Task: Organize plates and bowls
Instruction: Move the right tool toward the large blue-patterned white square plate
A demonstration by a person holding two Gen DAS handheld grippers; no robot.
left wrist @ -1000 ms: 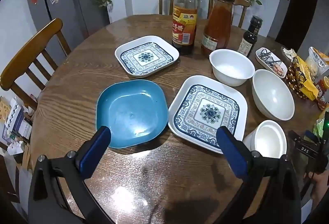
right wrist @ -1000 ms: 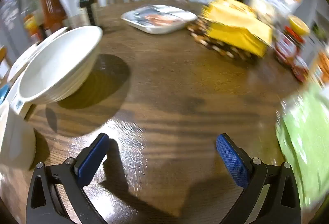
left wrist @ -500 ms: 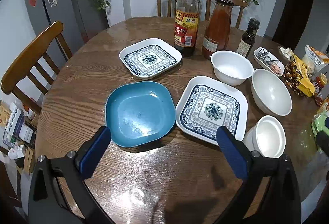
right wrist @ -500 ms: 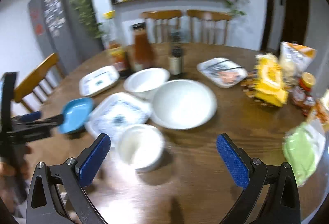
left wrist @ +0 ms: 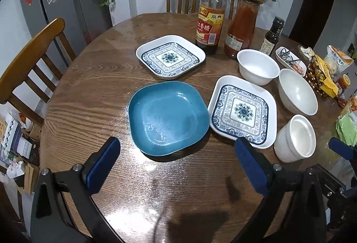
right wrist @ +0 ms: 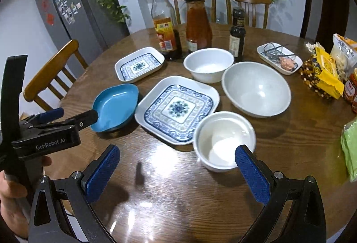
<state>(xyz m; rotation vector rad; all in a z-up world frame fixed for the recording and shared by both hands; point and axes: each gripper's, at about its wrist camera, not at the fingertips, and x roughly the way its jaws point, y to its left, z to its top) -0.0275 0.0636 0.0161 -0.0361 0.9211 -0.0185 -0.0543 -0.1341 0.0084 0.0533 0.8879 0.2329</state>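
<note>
- Left wrist view: your left gripper (left wrist: 177, 167) stands wide open and holds nothing; its blue pads (left wrist: 103, 166) hang above bare wood at the near edge of the round table (left wrist: 93, 91).
- Just ahead of it lies the blue square plate (left wrist: 168, 118), almost touching the large patterned plate (left wrist: 243, 112) on its right; the small patterned plate (left wrist: 170, 58) sits apart behind them, in front of the vinegar bottle (left wrist: 210, 13).
- To the right you have three white bowls: a small one (left wrist: 257, 66) nearest the sauce jar (left wrist: 242, 26), a wide one (left wrist: 296, 94), and a deep one (left wrist: 295, 139) closest to you.
- Against half a second ago, the dishes lie as they did, and a blue pad of your right gripper (left wrist: 341, 150) now shows at the right edge.
- Right wrist view: your right gripper (right wrist: 177, 174) is also spread fully and empty, its right pad (right wrist: 252, 176) in front of the deep white bowl (right wrist: 224, 139); whether they touch, you cannot tell.
- Beyond sit the large patterned plate (right wrist: 177, 109), wide bowl (right wrist: 256, 89), small bowl (right wrist: 208, 64), small patterned plate (right wrist: 139, 66) and blue plate (right wrist: 116, 107).
- Your left gripper (right wrist: 73, 117) reaches in from the left, its tip by the blue plate's rim.
- Compared with half a second ago, this camera has closed in on the deep bowl, and the picture is sharp rather than smeared.
</note>
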